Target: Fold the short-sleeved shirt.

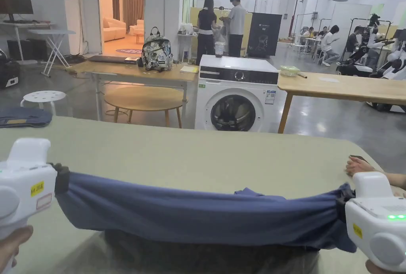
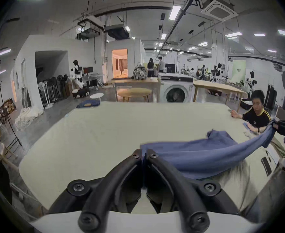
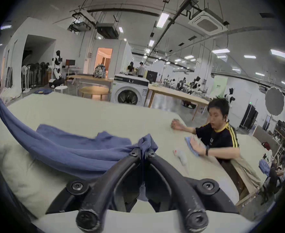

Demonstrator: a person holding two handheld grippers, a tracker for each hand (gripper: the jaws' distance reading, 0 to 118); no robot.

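- Bright, even light from ceiling panels point(image 2: 174, 12).
- Heavy fisheye bending and dark corners in both gripper views.
- Motion blur on shirt point(image 3: 81, 150).

A short-sleeved shirt point(image 1: 198, 215) is stretched along the near edge of the table point(image 1: 190, 156), clamped by the left gripper point(image 1: 61, 177) at the left and the right gripper point(image 1: 344, 201) at the right. Folded jeans point(image 1: 23, 116) lie at the far left corner. A washing machine point(image 1: 236, 94) stands behind the far edge.
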